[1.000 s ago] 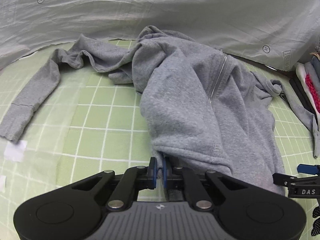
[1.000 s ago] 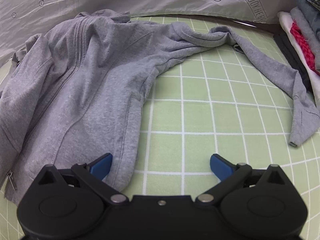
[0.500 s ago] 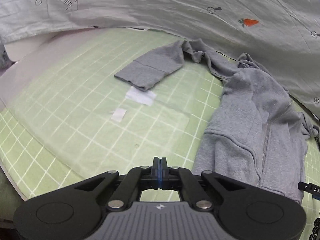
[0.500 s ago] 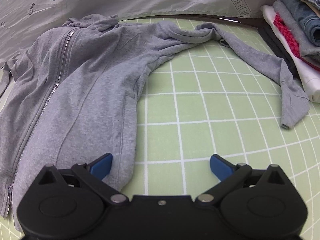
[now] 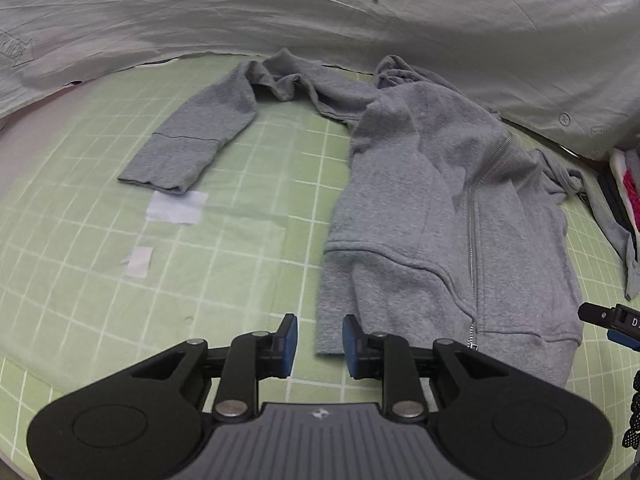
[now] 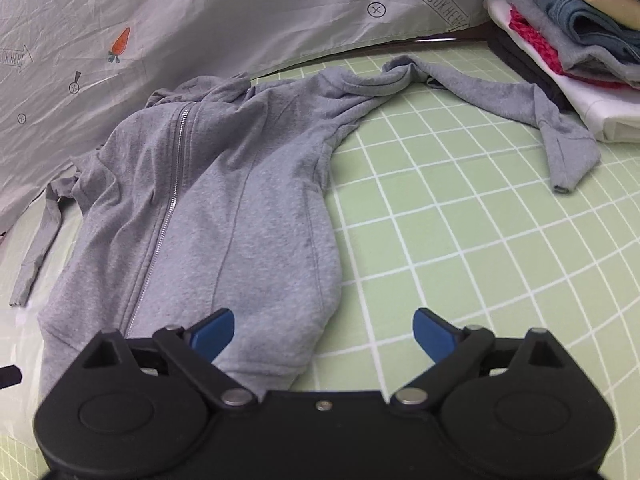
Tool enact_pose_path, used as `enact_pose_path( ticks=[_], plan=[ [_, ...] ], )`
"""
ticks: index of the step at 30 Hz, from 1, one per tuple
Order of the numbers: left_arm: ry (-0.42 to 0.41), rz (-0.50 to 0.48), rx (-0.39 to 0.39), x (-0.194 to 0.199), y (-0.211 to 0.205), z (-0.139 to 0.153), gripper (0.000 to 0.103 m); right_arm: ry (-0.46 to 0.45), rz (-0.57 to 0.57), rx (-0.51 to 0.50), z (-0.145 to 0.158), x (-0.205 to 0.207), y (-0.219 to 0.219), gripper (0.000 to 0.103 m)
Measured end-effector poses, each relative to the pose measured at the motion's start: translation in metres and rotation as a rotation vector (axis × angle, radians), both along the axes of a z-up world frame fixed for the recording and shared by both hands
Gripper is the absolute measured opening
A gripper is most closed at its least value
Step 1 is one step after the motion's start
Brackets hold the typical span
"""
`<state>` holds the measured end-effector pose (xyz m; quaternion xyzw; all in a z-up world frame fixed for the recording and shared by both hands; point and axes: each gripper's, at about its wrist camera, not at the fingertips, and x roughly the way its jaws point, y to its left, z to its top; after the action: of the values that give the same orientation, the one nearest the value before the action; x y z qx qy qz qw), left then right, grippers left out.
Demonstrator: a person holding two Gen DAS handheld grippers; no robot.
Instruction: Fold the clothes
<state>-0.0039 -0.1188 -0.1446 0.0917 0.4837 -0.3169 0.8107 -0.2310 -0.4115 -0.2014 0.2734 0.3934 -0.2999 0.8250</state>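
A grey zip hoodie (image 5: pixel 448 220) lies front-up on the green checked bench (image 5: pixel 224 256), body bunched, one sleeve (image 5: pixel 192 140) flung out to the left, the other sleeve (image 6: pixel 520 100) trailing toward the stack of folded clothes (image 6: pixel 568 40). It looks soft, thick and limp; it should drape and drag, not slide. The left tool (image 5: pixel 316 338) hovers narrowly parted at the hem corner, holding nothing. The right tool (image 6: pixel 324 330) gapes wide over the other hem side, empty. Hem corners, cuffs and shoulder seams seem the surest holds.

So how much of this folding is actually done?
Barely started. The gray zip hoodie lies zipped and spread on the green checked mat, both sleeves out. Neither the left tool nor the right tool holds anything. All folds remain, then probably the folded stack.
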Motion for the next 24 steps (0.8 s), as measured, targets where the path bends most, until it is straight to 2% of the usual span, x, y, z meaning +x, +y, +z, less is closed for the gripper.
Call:
enact_pose_path(
  ticks=[5, 6, 8, 10, 13, 19, 22, 24],
  plan=[
    [0.012, -0.101, 0.008, 0.009, -0.012, -0.005, 0.034, -0.052, -0.020, 0.071, -0.004, -0.008, 0.022, 0.073],
    [0.019, -0.114, 0.011, 0.011, -0.013, -0.006, 0.035, -0.059, -0.013, 0.094, -0.008, -0.008, 0.027, 0.064],
    [0.040, -0.133, 0.012, 0.014, -0.013, -0.010, 0.035, -0.073, -0.001, 0.097, -0.009, -0.006, 0.034, 0.056],
    [0.071, -0.147, 0.012, 0.016, -0.013, -0.016, 0.035, -0.090, 0.012, 0.122, -0.009, -0.006, 0.036, 0.022],
    [0.093, -0.163, 0.025, 0.013, -0.017, -0.024, 0.036, -0.126, 0.025, 0.122, -0.003, -0.006, 0.036, 0.005],
    [0.088, -0.151, 0.049, 0.002, -0.026, -0.030, 0.036, -0.294, 0.050, 0.127, 0.043, 0.001, 0.007, 0.004],
    [0.115, -0.123, 0.012, 0.003, -0.033, -0.031, 0.037, -0.359, 0.095, 0.131, 0.065, 0.018, -0.010, 0.003],
    [0.142, -0.096, -0.027, 0.005, -0.041, -0.033, 0.044, -0.366, 0.138, 0.123, 0.070, 0.031, -0.017, 0.003]
  ],
)
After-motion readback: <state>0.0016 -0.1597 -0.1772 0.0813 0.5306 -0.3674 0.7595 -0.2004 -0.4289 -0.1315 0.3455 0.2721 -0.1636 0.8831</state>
